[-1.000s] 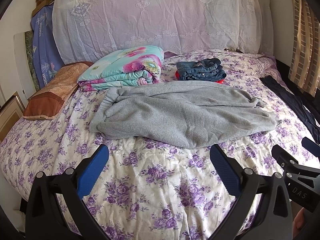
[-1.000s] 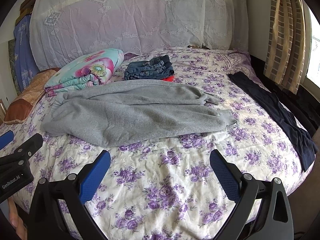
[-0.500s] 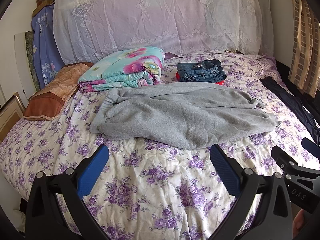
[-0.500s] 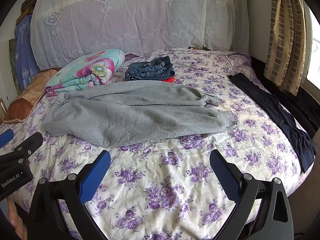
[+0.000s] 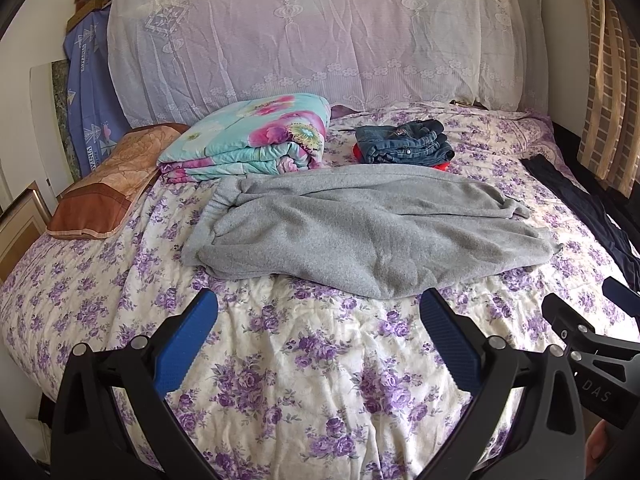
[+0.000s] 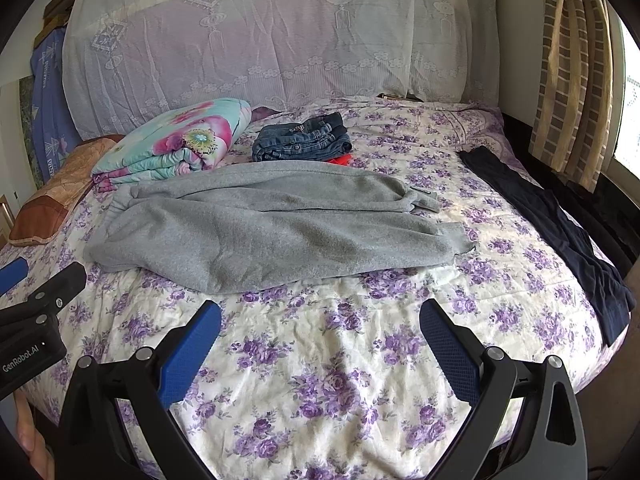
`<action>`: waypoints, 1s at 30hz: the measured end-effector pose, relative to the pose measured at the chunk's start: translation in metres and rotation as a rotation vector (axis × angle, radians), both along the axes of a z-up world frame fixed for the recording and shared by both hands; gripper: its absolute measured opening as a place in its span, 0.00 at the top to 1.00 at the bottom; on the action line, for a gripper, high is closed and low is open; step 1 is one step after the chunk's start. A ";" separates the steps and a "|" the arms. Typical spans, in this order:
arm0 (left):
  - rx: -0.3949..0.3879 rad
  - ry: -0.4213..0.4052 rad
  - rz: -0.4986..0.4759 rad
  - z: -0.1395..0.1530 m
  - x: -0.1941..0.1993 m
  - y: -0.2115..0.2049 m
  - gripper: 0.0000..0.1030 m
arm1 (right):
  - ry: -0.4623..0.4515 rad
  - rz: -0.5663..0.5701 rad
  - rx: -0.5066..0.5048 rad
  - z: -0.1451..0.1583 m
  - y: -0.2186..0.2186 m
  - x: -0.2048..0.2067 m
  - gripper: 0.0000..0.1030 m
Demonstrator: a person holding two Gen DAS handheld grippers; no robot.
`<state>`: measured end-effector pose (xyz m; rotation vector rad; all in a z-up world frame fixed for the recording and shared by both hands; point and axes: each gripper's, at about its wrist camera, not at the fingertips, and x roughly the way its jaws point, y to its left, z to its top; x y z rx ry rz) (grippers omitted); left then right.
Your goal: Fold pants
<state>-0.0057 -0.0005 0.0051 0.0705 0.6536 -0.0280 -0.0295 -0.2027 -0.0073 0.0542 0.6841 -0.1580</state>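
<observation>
Both grippers' jaws gape empty, short of the grey pants [image 5: 372,236] ahead.

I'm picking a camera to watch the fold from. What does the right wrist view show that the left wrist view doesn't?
Only the right wrist view shows the whole dark garment along the bed's edge and the window strip. Only the left wrist view shows the full brown pillow and the framed picture. Both show the gray pants, folded jeans, floral quilt, and open, empty tools: left tool, right tool.
</observation>
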 end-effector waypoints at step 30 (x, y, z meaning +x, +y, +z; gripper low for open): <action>-0.092 0.193 0.077 -0.038 0.048 0.052 0.04 | 0.056 0.009 0.017 -0.028 -0.005 0.013 0.03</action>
